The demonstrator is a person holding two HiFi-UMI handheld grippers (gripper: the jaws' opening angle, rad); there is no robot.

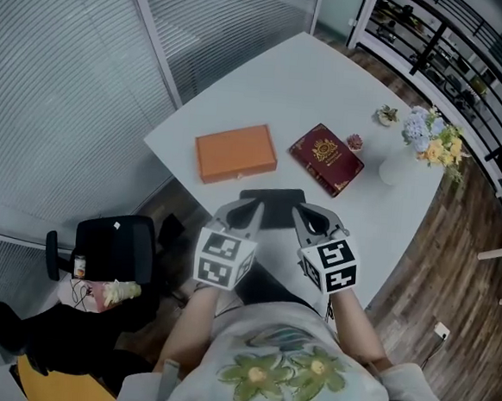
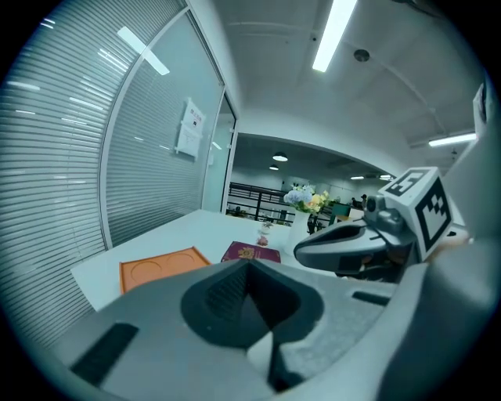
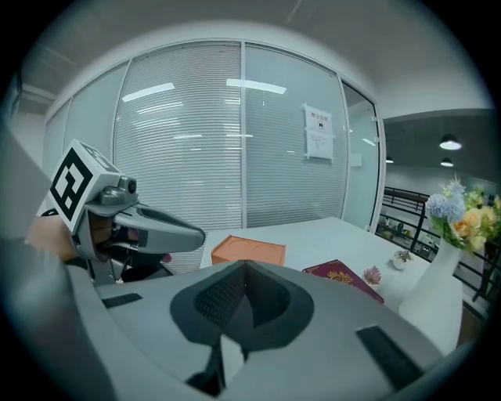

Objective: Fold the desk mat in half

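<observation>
A small dark desk mat [image 1: 272, 204] lies flat at the near edge of the white table [image 1: 311, 96]. My left gripper [image 1: 243, 212] is at the mat's left end and my right gripper [image 1: 312, 216] at its right end, both above the table edge. I cannot tell whether either touches the mat. Both pairs of jaws are pressed together, and no mat shows between them in either gripper view. The left gripper view looks over its shut jaws [image 2: 249, 270] to the right gripper [image 2: 368, 239]. The right gripper view looks over its own [image 3: 244, 270] to the left gripper [image 3: 129, 223]. The jaws hide the mat there.
Beyond the mat lie an orange box [image 1: 236, 153] and a maroon book [image 1: 326, 158]. A white vase of flowers [image 1: 410, 156] and a small plant [image 1: 386, 115] stand at the right. A black chair [image 1: 113, 245] is on the floor at the left. Glass walls with blinds [image 1: 61, 85] run along the left.
</observation>
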